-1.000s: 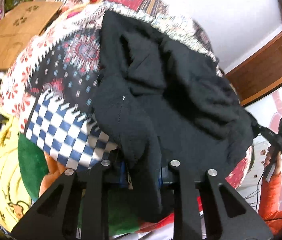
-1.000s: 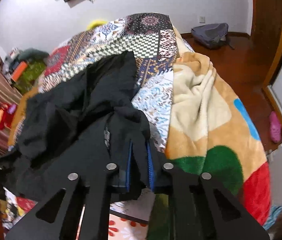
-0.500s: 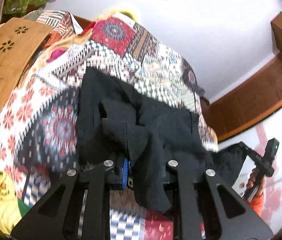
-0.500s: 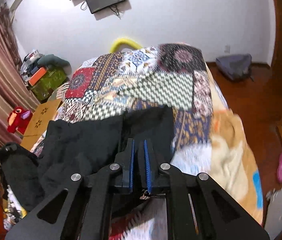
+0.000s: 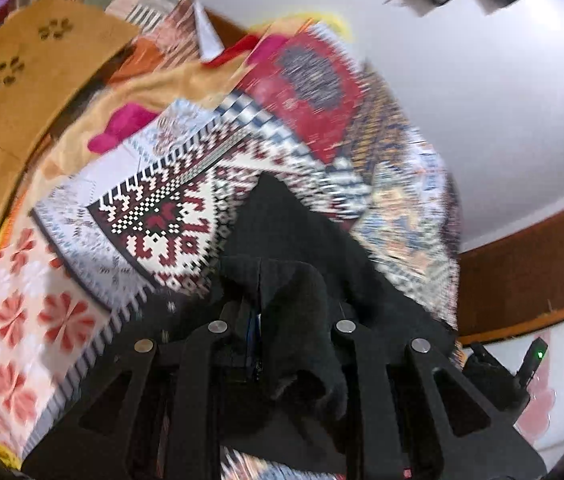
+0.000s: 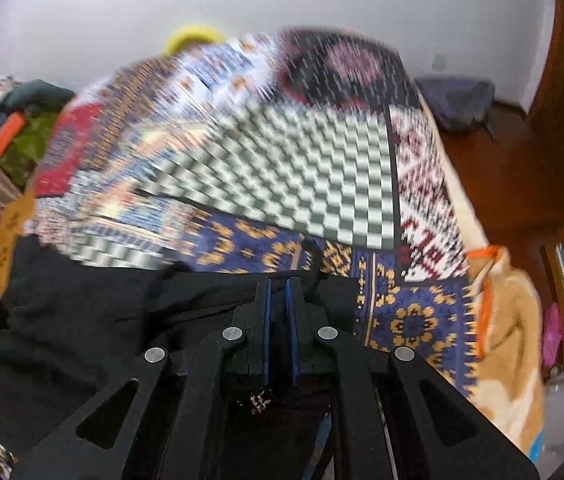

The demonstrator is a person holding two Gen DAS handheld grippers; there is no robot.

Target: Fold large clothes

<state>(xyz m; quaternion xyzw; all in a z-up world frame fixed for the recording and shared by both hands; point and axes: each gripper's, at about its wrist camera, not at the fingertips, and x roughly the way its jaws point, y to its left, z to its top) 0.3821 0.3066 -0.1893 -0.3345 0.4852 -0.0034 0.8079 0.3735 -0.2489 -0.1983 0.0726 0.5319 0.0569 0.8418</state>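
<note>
You have carried the black garment (image 6: 81, 320) further up the patchwork quilt (image 6: 290, 184) toward 12 o'clock since a second ago. Your left gripper (image 5: 294, 320) and right gripper (image 6: 277, 300) both tilt steeply downward, each with fingers pinching the garment's bunched edge.

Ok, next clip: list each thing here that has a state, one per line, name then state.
black garment: bunched and creased, gripped at two places, partly lying on the bedspread
left gripper: shut on a thick fold of the black garment
right gripper: shut on the garment's edge, blue pads nearly together
patchwork bedspread: spread flat over the bed
beige blanket: rumpled at the bed's side
</note>
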